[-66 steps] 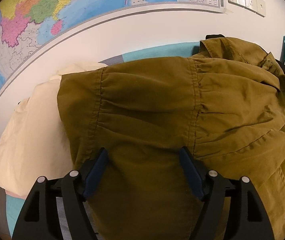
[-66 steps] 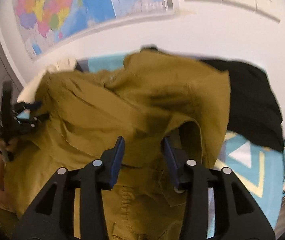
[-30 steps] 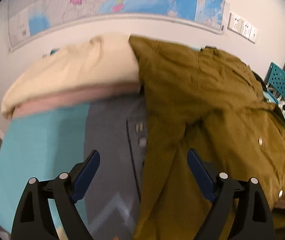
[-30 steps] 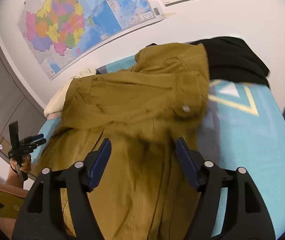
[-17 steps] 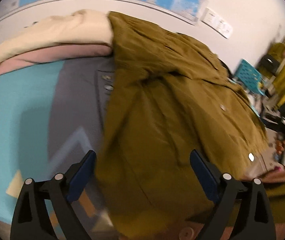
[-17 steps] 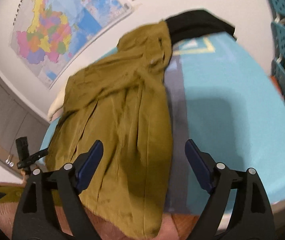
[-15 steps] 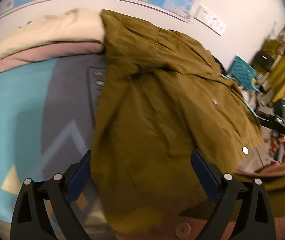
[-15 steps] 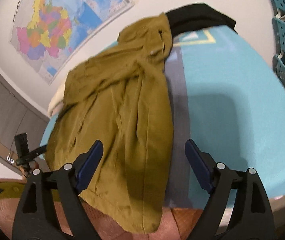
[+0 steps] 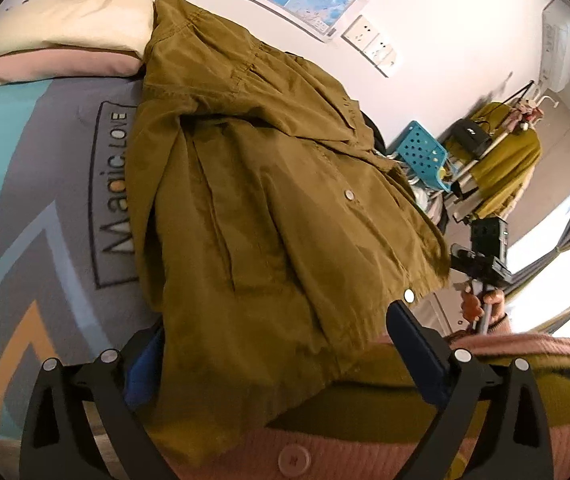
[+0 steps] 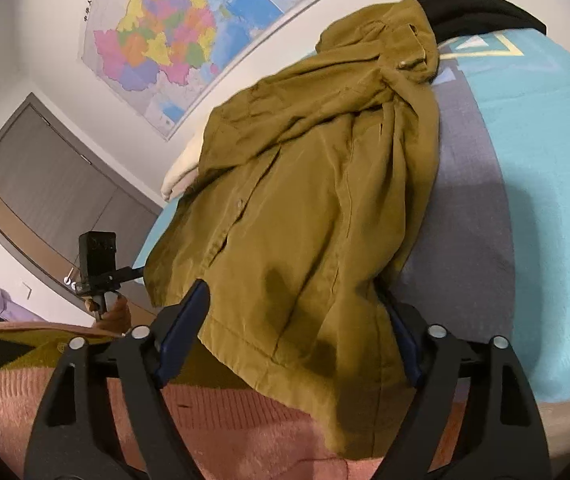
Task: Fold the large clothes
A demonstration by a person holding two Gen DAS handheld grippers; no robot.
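Both tools, left (image 9: 281,348) and right (image 10: 299,320), gape wide over the olive jacket (image 9: 269,200), hem nearest, collar toward the wall.

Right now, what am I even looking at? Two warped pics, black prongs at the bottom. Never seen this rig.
No robot here: a person holds a two-finger gripper in each hand, each with a fisheye camera looking along its fingers, hence the warping. The black prongs with blue pads are those fingers.

One picture is from the left gripper, the other from the right gripper. Each view also shows the other handheld unit off to the side.

An olive jacket lies spread on a bed with a teal and grey printed cover, its hem hanging off the near edge. A cream pillow and a black garment lie at the far side by the wall.

Both grippers are open, one at each side of the jacket's hem. Nothing is gripped.
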